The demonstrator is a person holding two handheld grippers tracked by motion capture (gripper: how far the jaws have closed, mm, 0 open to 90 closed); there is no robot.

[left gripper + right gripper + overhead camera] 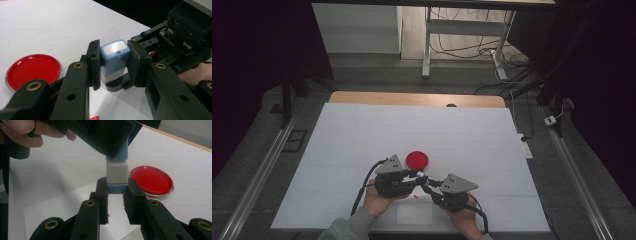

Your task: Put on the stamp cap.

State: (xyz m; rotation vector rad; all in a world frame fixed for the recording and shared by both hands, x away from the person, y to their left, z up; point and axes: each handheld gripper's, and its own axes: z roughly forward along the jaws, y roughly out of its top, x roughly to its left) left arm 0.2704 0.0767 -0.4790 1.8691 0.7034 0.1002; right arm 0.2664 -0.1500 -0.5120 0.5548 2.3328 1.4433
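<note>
left tongs [113, 65] clamp blue-white boxy stamp [113, 60] | right tongs [116, 188] clamp its base

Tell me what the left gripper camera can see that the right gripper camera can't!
Left gripper view: the shiny grey top of the blue stamp, squeezed by the left gripper, and the right gripper's body behind it. Right gripper view: the stamp's blue bottom end pinched by the right gripper, its white middle band, and the person's hand above. Both views share the stamp, the round red ink pad and the white table.
</note>
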